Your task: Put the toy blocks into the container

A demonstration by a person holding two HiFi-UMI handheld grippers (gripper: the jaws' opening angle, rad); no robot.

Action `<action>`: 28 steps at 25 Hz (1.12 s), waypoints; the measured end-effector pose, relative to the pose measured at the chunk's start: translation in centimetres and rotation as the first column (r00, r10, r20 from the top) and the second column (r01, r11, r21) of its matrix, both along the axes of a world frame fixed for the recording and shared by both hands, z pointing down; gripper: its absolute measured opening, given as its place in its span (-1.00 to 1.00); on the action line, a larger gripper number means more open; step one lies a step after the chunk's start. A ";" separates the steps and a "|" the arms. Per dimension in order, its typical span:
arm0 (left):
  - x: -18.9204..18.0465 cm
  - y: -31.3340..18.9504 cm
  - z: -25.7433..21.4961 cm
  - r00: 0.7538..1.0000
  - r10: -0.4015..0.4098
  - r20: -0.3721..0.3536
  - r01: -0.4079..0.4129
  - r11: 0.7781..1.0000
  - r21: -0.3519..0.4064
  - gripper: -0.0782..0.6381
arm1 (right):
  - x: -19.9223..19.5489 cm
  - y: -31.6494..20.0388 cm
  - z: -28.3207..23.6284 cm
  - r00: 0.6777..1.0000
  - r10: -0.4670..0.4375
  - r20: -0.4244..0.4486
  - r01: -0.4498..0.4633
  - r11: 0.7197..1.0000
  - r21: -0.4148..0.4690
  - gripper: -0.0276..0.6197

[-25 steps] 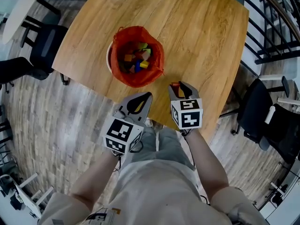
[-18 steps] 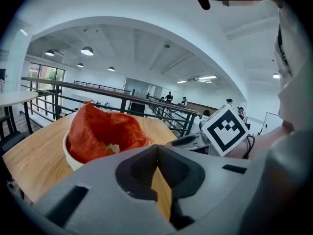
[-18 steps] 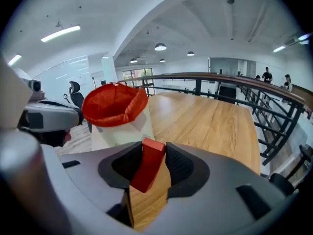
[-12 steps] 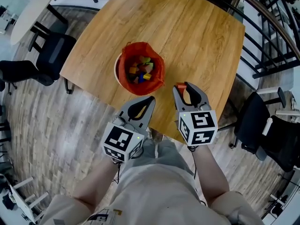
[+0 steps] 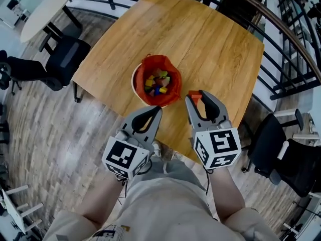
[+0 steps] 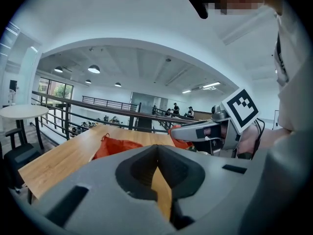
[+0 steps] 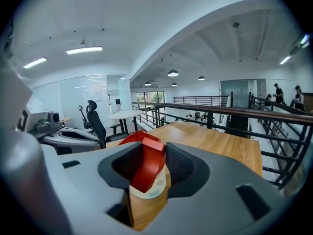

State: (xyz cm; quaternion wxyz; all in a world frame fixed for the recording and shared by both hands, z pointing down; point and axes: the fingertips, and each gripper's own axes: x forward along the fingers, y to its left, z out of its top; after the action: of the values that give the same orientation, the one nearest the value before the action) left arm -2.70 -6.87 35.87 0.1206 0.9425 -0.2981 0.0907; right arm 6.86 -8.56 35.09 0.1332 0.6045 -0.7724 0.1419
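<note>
Closest to the camera is the person's light shirt [image 5: 165,210], with both forearms reaching out from it. The left gripper [image 5: 158,109] hangs over the near edge of the wooden table [image 5: 210,44], marker cube [image 5: 123,157] facing up. Its jaws meet at the tips with nothing in them; its own view shows just a thin wedge of table lower down between the pads, so the left gripper [image 6: 157,148] is closed and empty.

The right gripper [image 5: 196,95] is right beside it, a bit further in over the table. It's about half open and clamped on a red block [image 5: 192,93]. In the right gripper view the red block [image 7: 146,163] sits tilted between the pads of the right gripper [image 7: 150,147].

Just past both tips is the container [image 5: 134,82], a white bowl lined with a red bag [image 5: 173,92], sitting on the table with a pile of coloured toy blocks [image 5: 158,83] already in it.

Further out there's a black office chair [image 5: 65,59] on the left, a round white table [image 5: 42,11] behind that, and a dark railing [image 5: 296,59] along the right
</note>
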 end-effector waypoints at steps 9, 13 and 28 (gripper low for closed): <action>-3.3 -0.2 -0.9 0.996 -0.089 0.003 0.089 0.996 0.013 -0.75 | -3.5 -1.2 -1.7 0.995 -0.099 0.004 0.099 0.994 0.041 -0.43; -4.5 -0.3 -1.4 0.993 -0.119 0.001 0.119 0.993 0.021 -0.75 | -4.8 -1.6 -2.2 0.991 -0.134 0.005 0.134 0.990 0.046 -0.43; -7.2 -0.3 -1.8 0.982 -0.189 -0.001 0.189 0.982 0.027 -0.75 | -8.0 -2.8 -1.1 0.977 -0.215 -0.015 0.215 0.976 0.019 -0.43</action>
State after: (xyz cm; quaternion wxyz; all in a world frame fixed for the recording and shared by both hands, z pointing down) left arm -9.93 -7.18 34.04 0.1158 0.9114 -0.3876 0.0753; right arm -1.16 -11.40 34.00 0.1466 0.5198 -0.8337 0.1149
